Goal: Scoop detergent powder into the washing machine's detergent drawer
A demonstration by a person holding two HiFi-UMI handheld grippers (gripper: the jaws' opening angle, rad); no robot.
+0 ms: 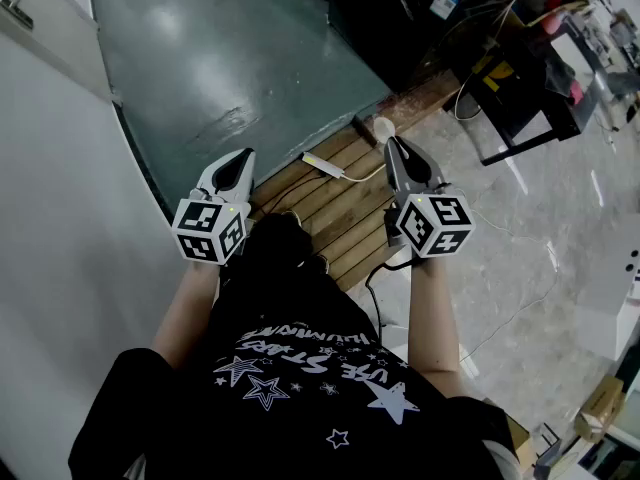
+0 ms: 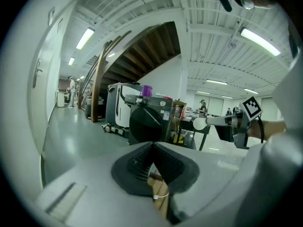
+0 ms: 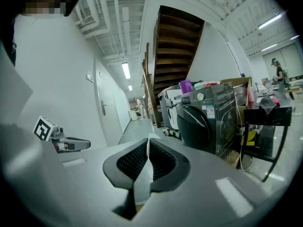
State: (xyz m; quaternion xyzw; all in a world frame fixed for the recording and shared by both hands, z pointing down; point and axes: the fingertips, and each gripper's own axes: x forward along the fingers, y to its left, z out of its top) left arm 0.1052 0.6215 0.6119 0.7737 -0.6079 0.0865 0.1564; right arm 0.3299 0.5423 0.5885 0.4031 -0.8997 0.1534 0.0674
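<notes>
Inspection finds the left tool (image 1: 243,160) closed, its jaws meeting with nothing between them. The right tool (image 1: 392,146) is clamped on the handle of a white scoop (image 2: 200,124), whose bowl projects forward. Both are held side by side above a wooden pallet (image 1: 330,208). The dark front-loading washing machine (image 3: 203,122) stands ahead, well apart from both tools.
</notes>
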